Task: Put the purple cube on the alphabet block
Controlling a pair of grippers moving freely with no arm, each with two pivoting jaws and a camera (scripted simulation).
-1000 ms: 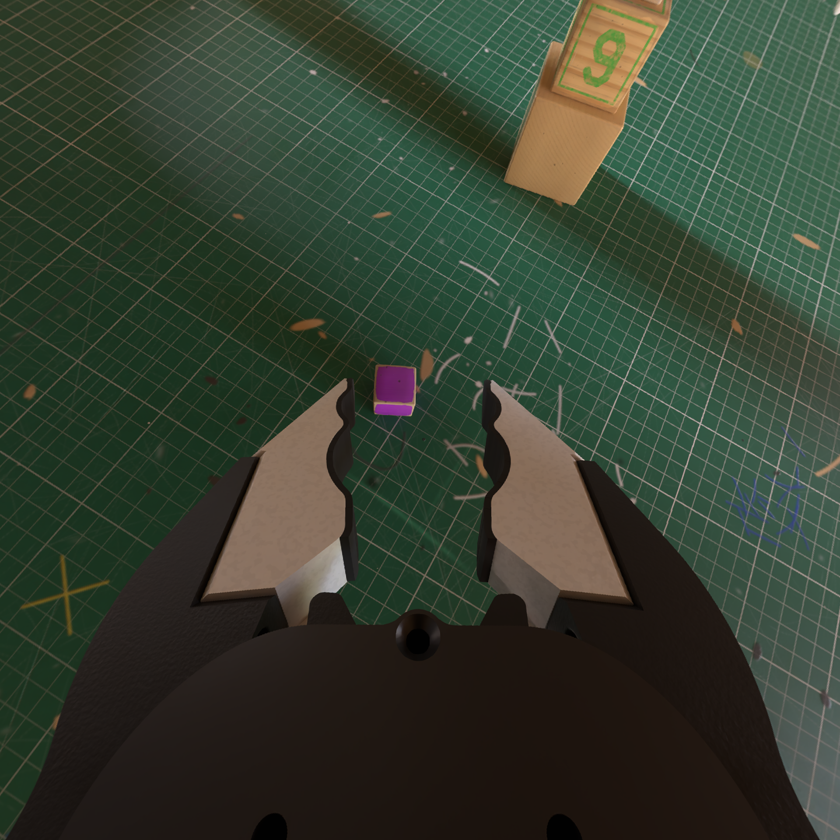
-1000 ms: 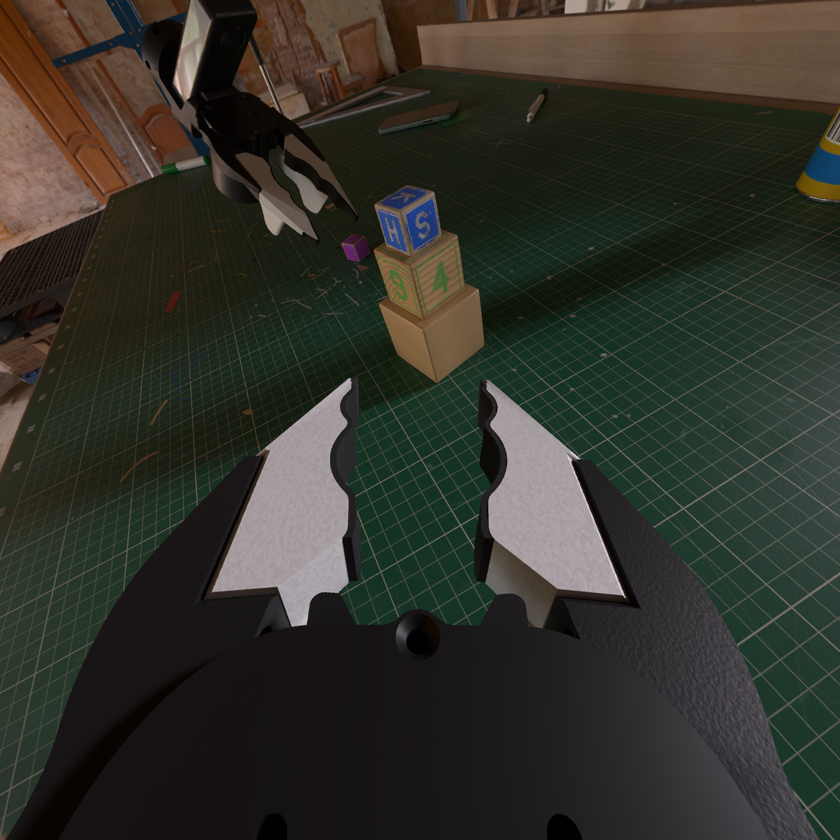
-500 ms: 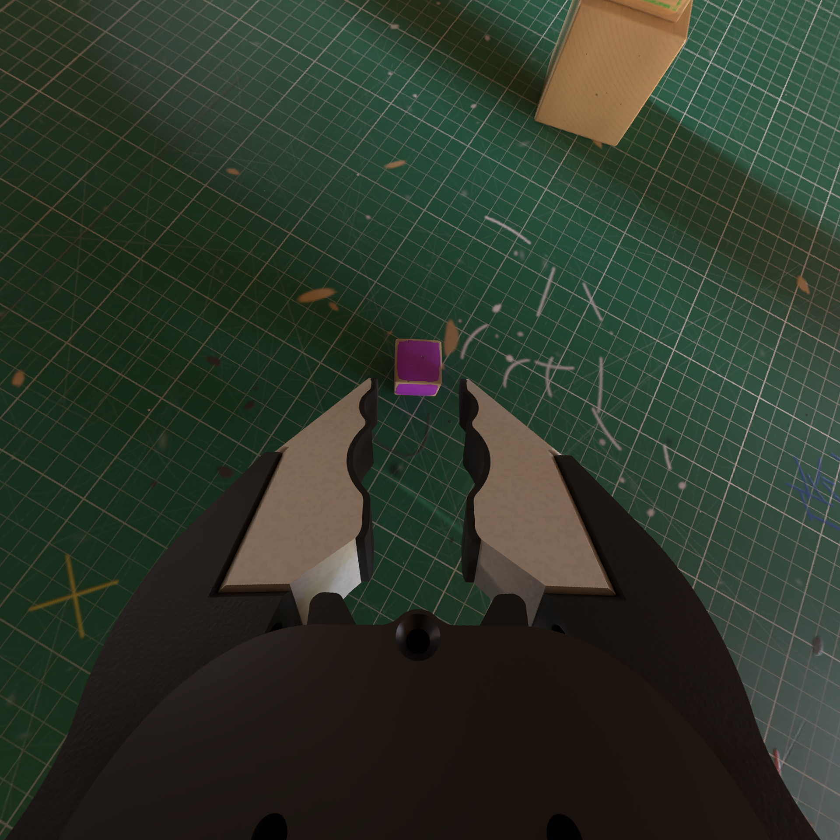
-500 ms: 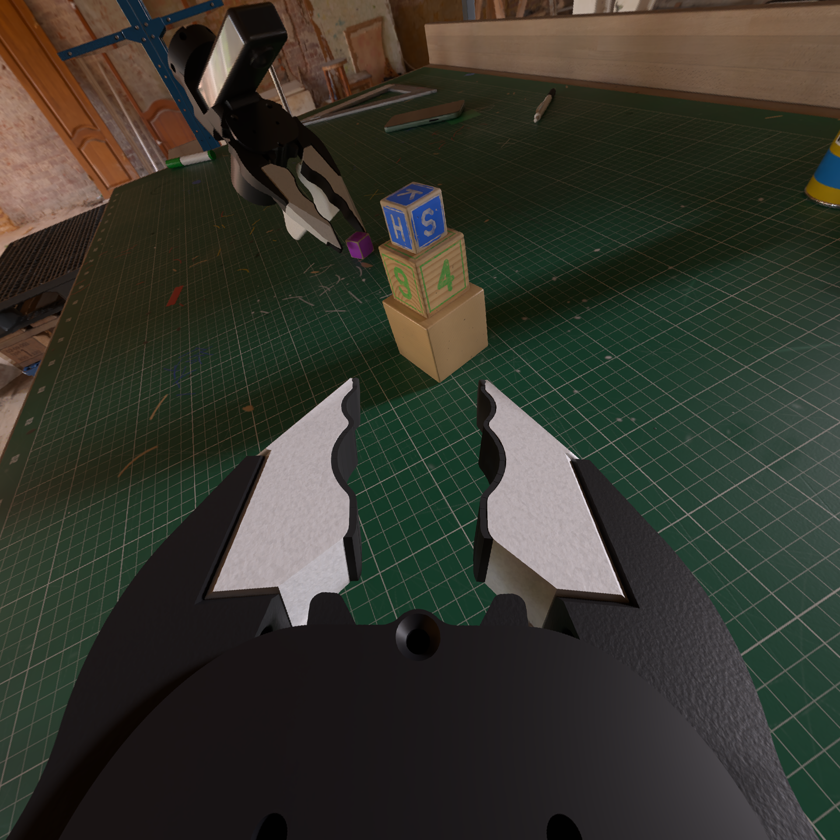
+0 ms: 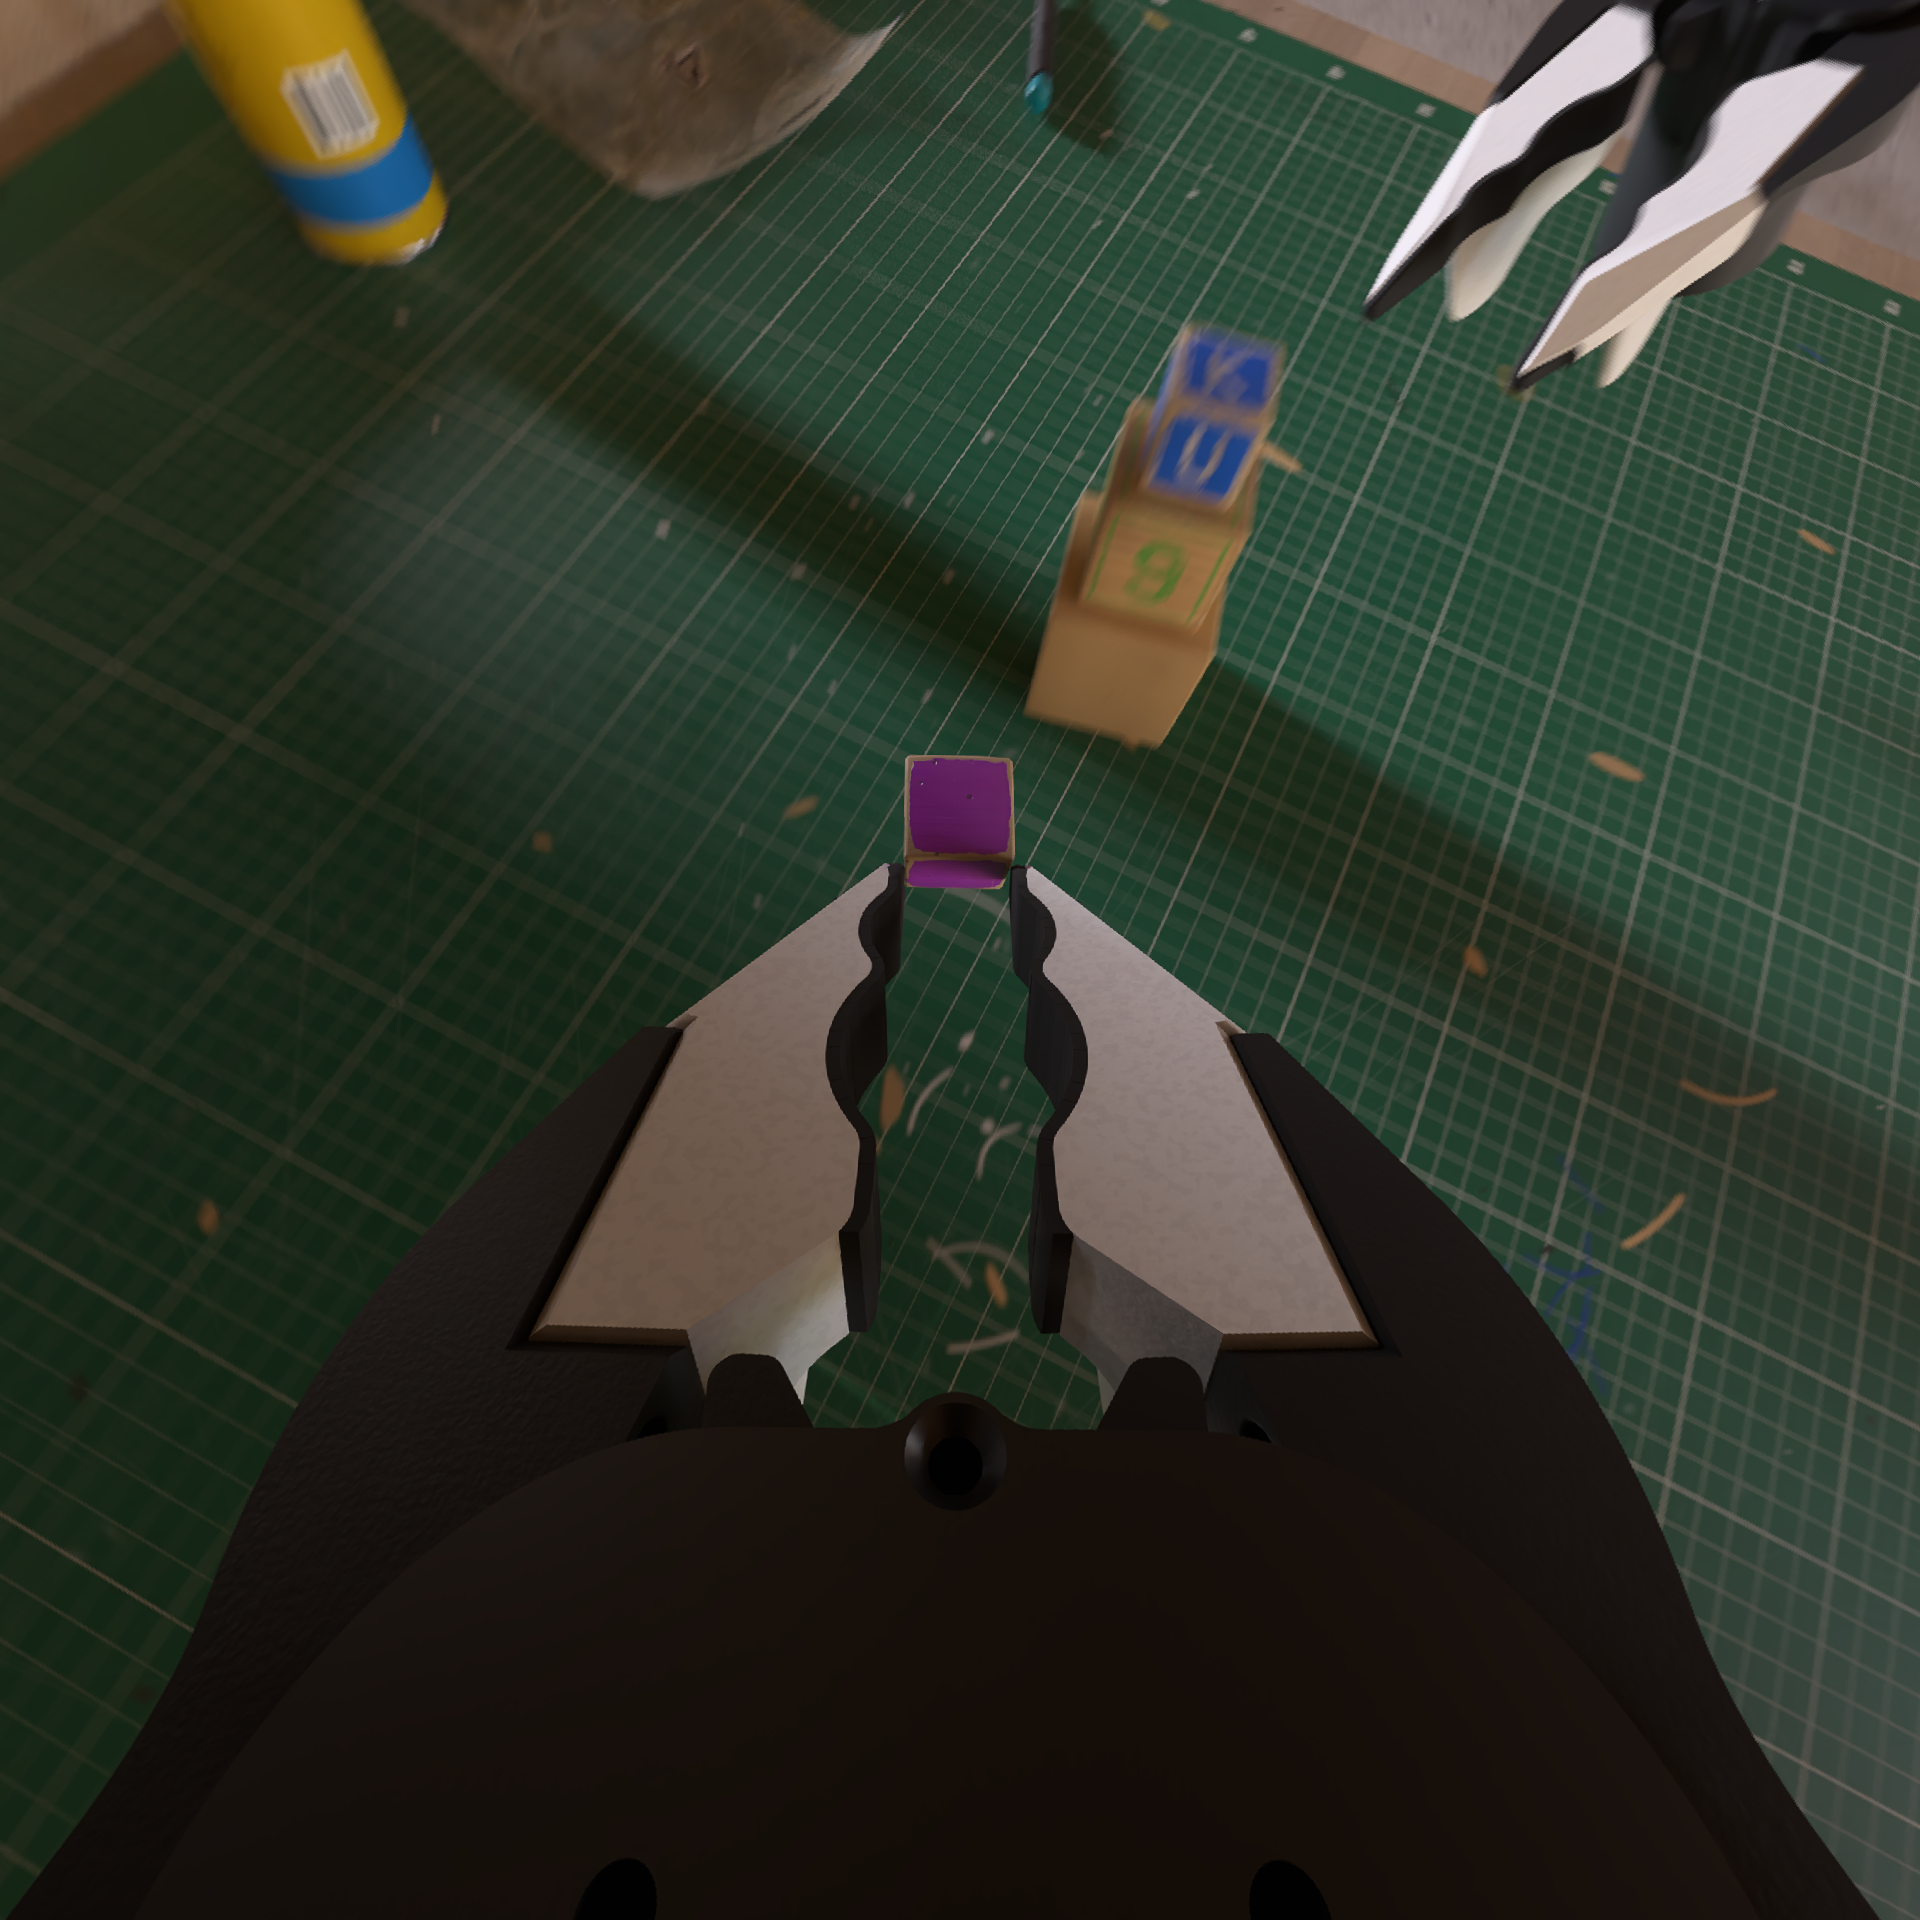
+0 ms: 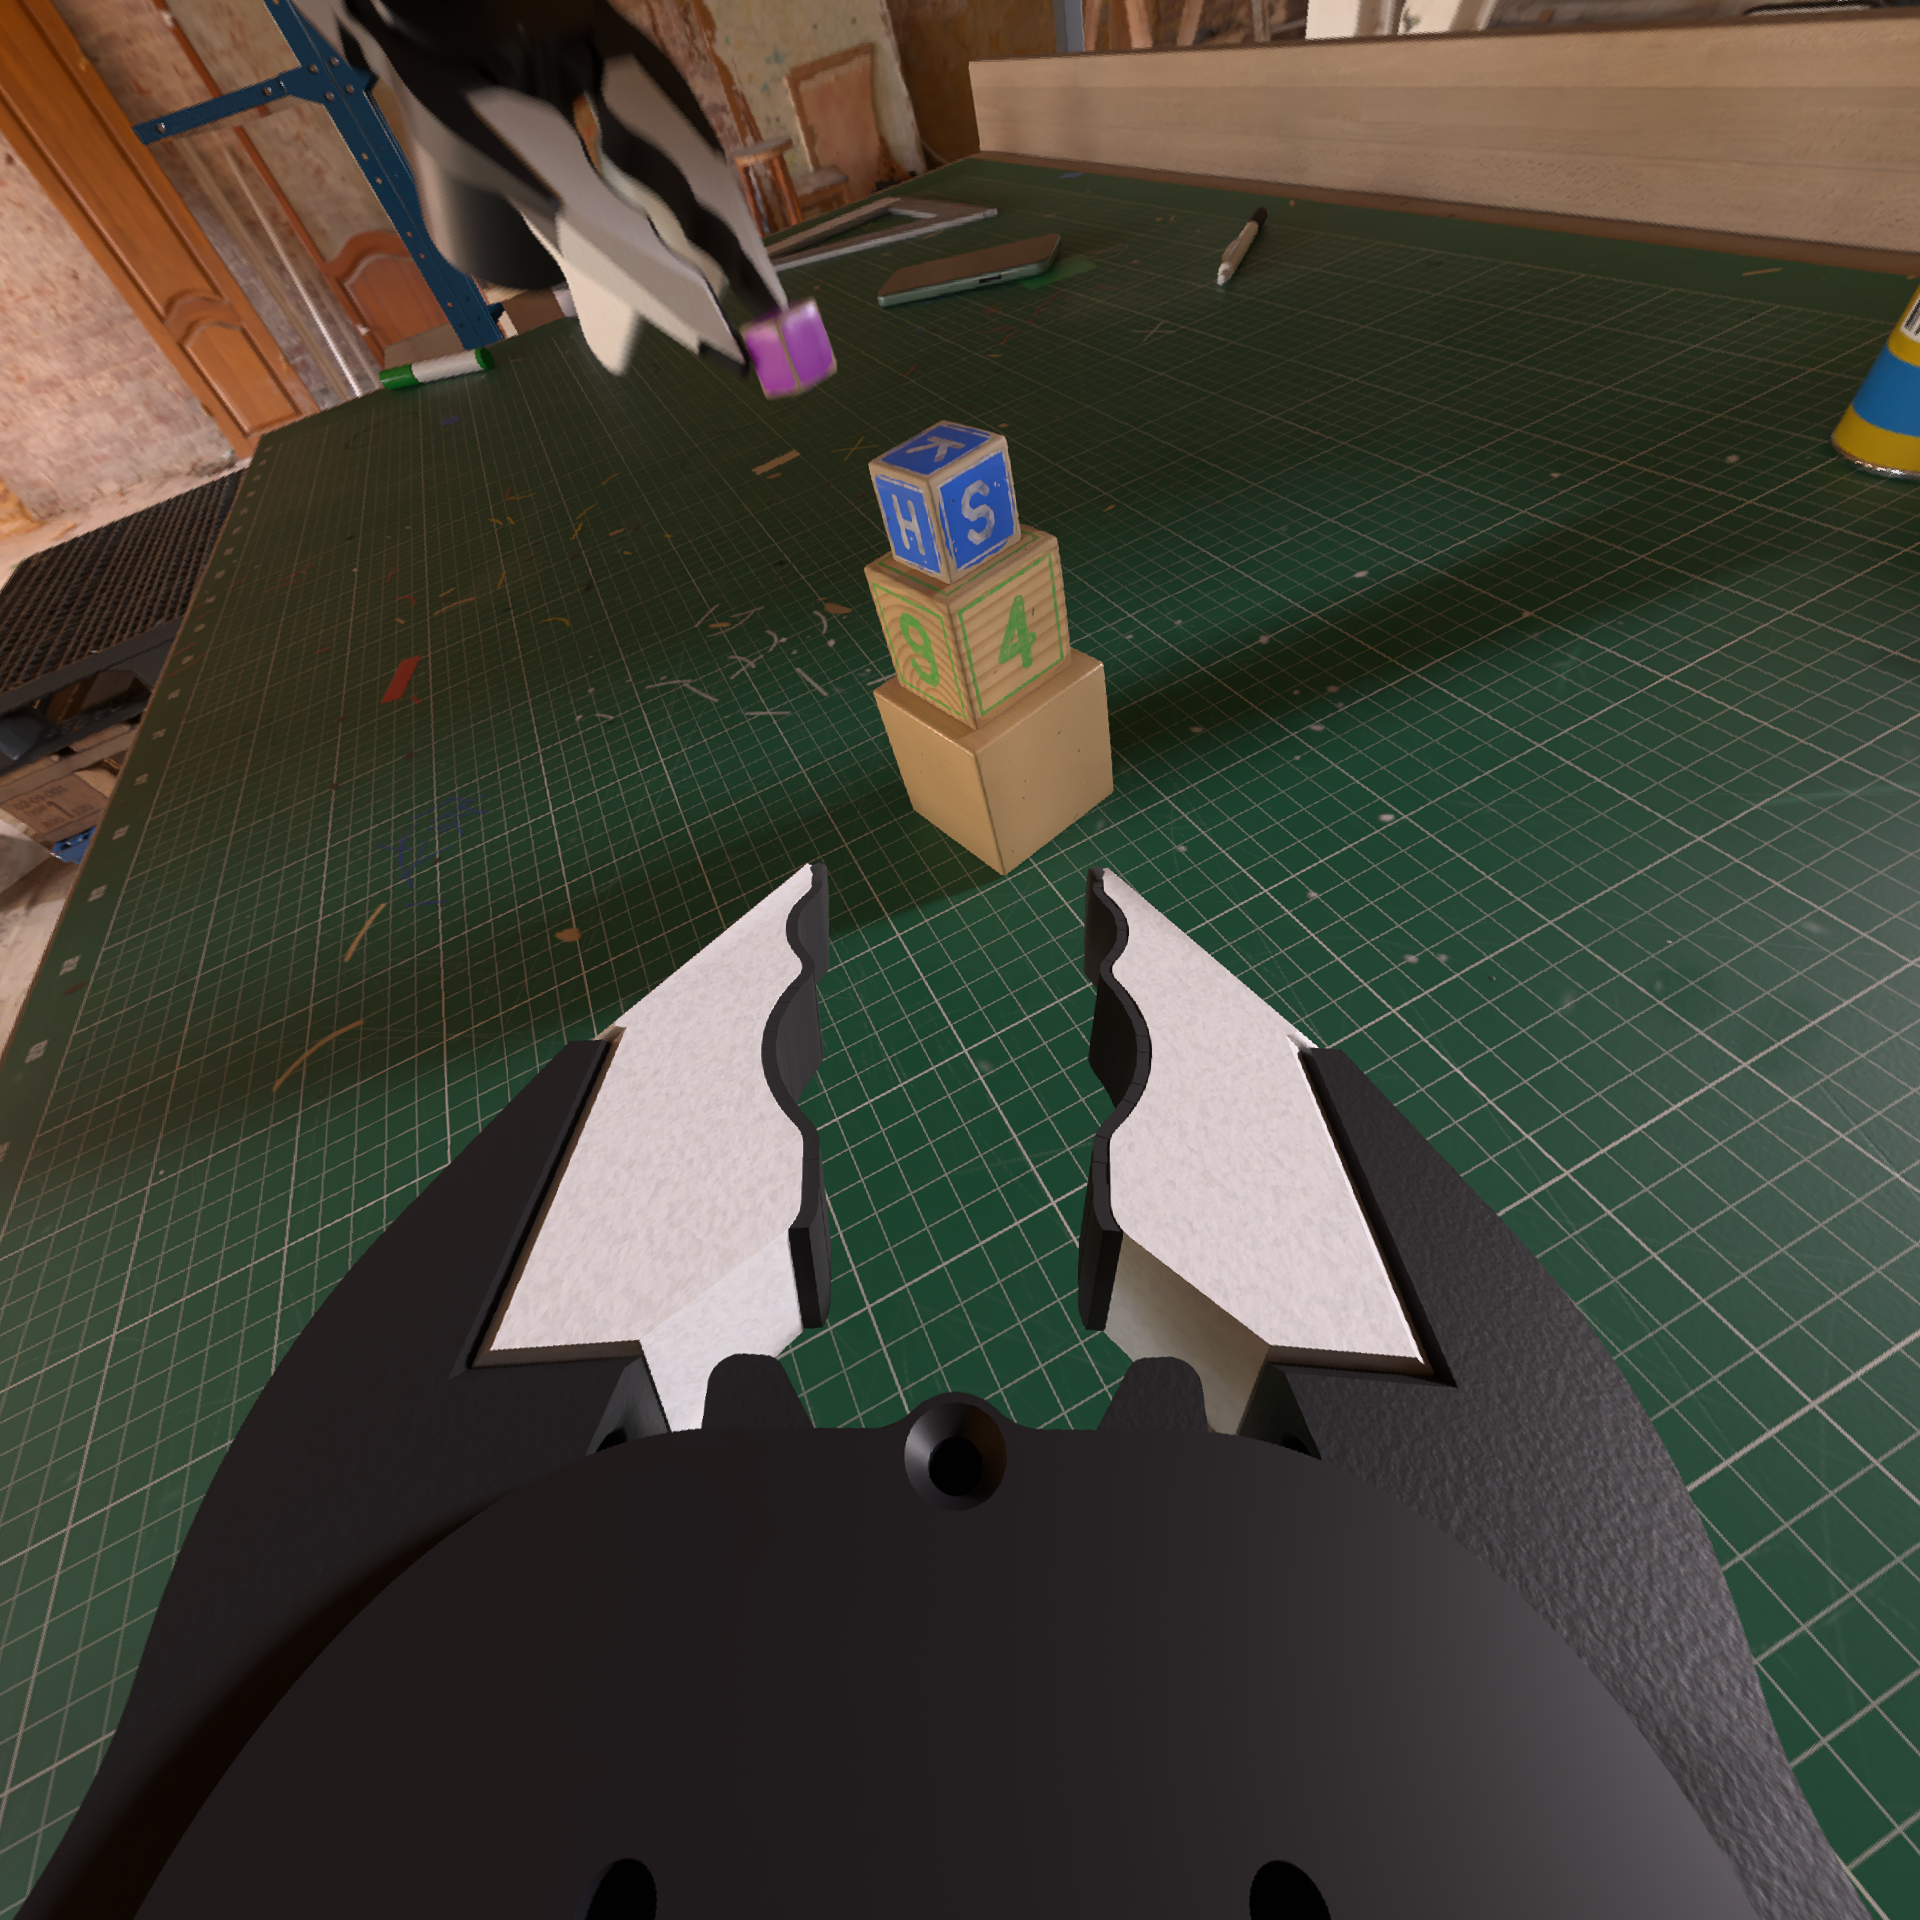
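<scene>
purple cube (image 5: 957, 821) lifted since before | green cutting mat (image 5: 520, 727) | workshop room

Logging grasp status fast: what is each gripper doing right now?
Left gripper: shut on the purple cube, held above the mat.
Right gripper: open, holding nothing.

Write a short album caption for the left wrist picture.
Left claw pinching the purple cube at its tips, above the green mat, stacked blocks ahead.

A yellow-and-blue can (image 5: 338, 135), pen (image 6: 1240, 247) and green marker (image 6: 436, 367) lie on the cutting mat (image 6: 1455, 644).
</scene>
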